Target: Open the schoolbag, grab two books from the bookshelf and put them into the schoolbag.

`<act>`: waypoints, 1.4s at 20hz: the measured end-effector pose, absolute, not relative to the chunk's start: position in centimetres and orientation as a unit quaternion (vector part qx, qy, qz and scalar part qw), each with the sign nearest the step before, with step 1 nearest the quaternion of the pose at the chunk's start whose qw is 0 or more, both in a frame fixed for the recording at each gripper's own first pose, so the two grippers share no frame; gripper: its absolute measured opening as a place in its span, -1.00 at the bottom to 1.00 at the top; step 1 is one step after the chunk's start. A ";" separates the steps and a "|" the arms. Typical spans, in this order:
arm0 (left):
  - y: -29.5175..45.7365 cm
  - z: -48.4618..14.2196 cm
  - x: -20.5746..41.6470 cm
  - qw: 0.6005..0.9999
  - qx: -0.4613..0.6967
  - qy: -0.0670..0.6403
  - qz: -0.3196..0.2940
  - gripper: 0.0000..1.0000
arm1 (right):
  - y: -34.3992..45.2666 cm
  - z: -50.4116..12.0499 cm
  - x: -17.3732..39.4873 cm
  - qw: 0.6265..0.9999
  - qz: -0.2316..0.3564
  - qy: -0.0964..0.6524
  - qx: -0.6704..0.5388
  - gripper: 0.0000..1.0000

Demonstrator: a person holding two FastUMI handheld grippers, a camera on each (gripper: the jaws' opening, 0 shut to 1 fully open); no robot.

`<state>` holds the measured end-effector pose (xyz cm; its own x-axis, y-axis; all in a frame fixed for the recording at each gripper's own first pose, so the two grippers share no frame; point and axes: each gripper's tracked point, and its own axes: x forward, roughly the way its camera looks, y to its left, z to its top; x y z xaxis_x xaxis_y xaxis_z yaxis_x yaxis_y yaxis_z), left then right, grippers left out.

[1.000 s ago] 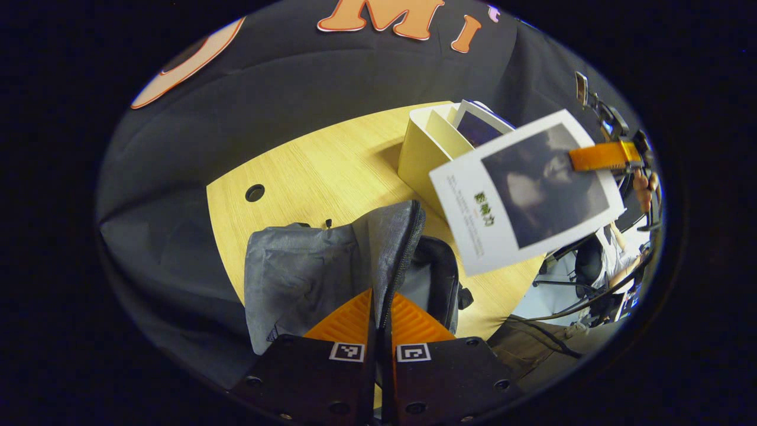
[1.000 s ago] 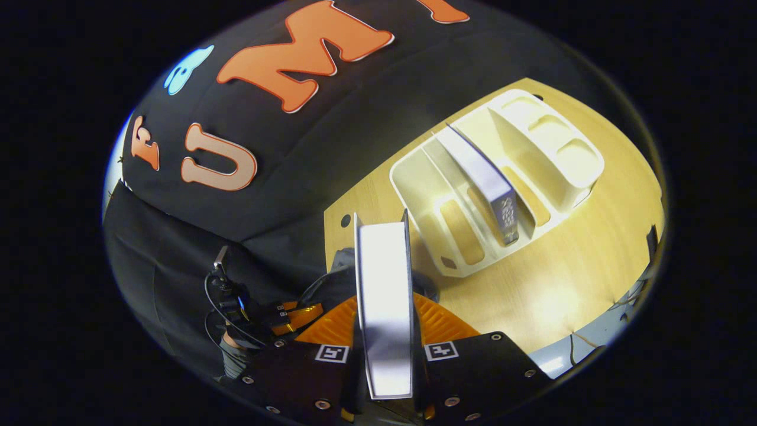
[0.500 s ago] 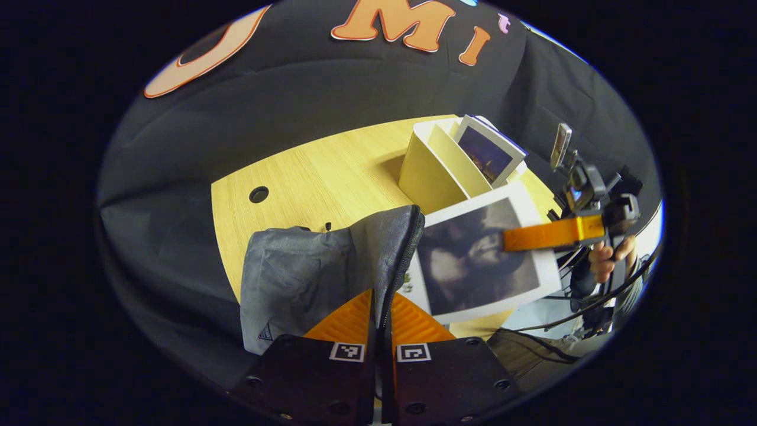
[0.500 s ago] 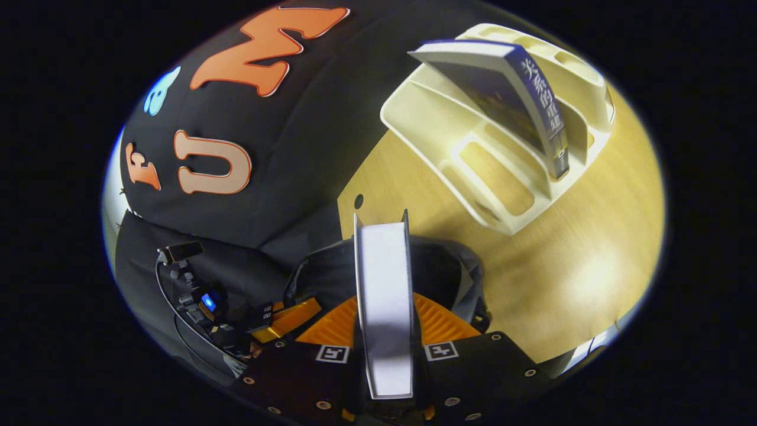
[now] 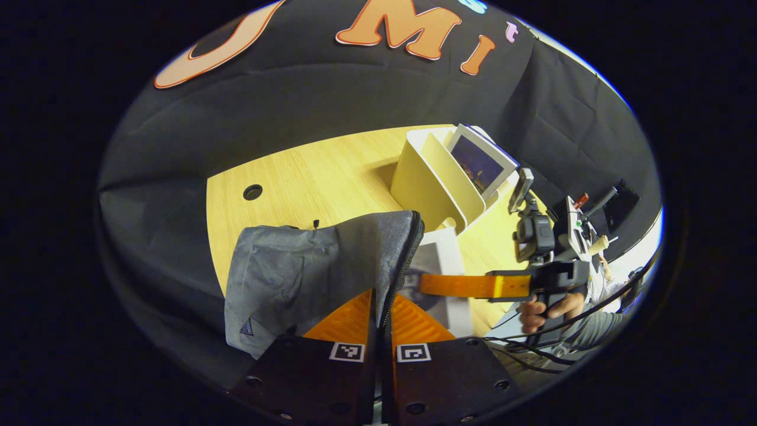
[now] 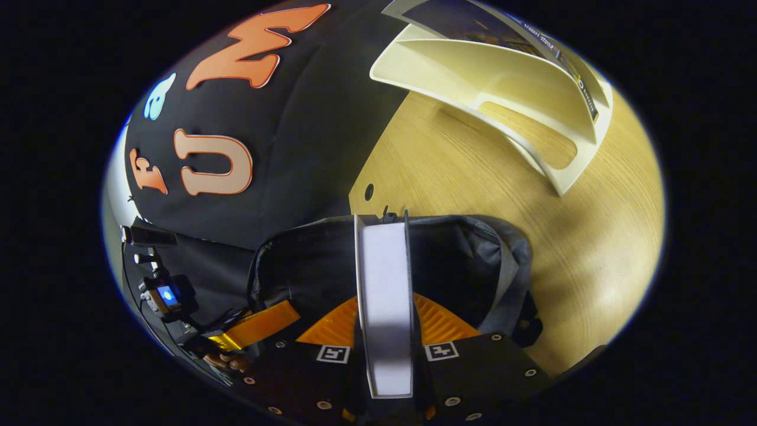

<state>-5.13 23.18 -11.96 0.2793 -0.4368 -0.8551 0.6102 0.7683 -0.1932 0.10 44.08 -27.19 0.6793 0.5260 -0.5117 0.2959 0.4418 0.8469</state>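
Left gripper view: left tool [image 5: 379, 307] at bottom center, fingers pressed together on the zipper edge of the grey schoolbag [image 5: 307, 266], holding the flap up. The schoolbag sits on the wooden table [image 5: 313, 171], lower left of center. Right of the flap, the white book [image 5: 443, 260] stands partly down in the bag opening, its lower part hidden by the flap. Right tool [image 5: 432, 285] comes in from the right at mid-height, one finger lying across the book cover; a hand [image 5: 547, 307] grips its handle at lower right. Cream bookshelf [image 5: 432, 183] stands upper right of center on the table, with a second book [image 5: 482, 163] leaning in its far slot.

Right gripper view: right tool [image 6: 384, 319] at bottom center, closed on the white book [image 6: 384, 296], seen edge-on and running up the frame middle, both fingers against its covers. The book's far end is over the open dark mouth of the schoolbag [image 6: 473, 260]. Left tool [image 6: 260, 322] at lower left, at the bag rim. Bookshelf [image 6: 502, 89] at upper right, second book [image 6: 514, 29] in it, well apart from the bag.
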 end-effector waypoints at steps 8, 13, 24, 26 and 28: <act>22.9 -12.9 -5.6 0.794 0.069 0.517 -0.313 -0.88 | 45.8 -27.8 0.7 0.721 0.110 0.376 0.571 -0.37; 21.9 -13.2 -5.9 0.786 0.056 0.529 -0.314 -0.88 | 45.5 -28.7 -0.4 0.709 0.121 0.367 0.590 -0.39; 19.6 -14.5 -6.5 0.770 0.032 0.555 -0.313 -0.89 | 46.4 -32.9 0.2 0.723 0.090 0.444 0.522 -0.47; 19.8 -15.0 -6.1 0.774 0.038 0.555 -0.302 -0.89 | 44.7 -32.9 -0.9 0.736 0.090 0.477 0.472 0.30; 20.4 -16.1 -5.5 0.779 0.062 0.553 -0.288 -0.88 | 41.8 -31.6 -1.9 0.763 0.095 0.482 0.420 0.71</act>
<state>-5.46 20.40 -16.09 0.2214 -0.3796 -0.8983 0.5178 0.8263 -0.2216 -1.86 41.79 -31.59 0.5169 0.5507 -0.6553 0.2599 0.6284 0.7332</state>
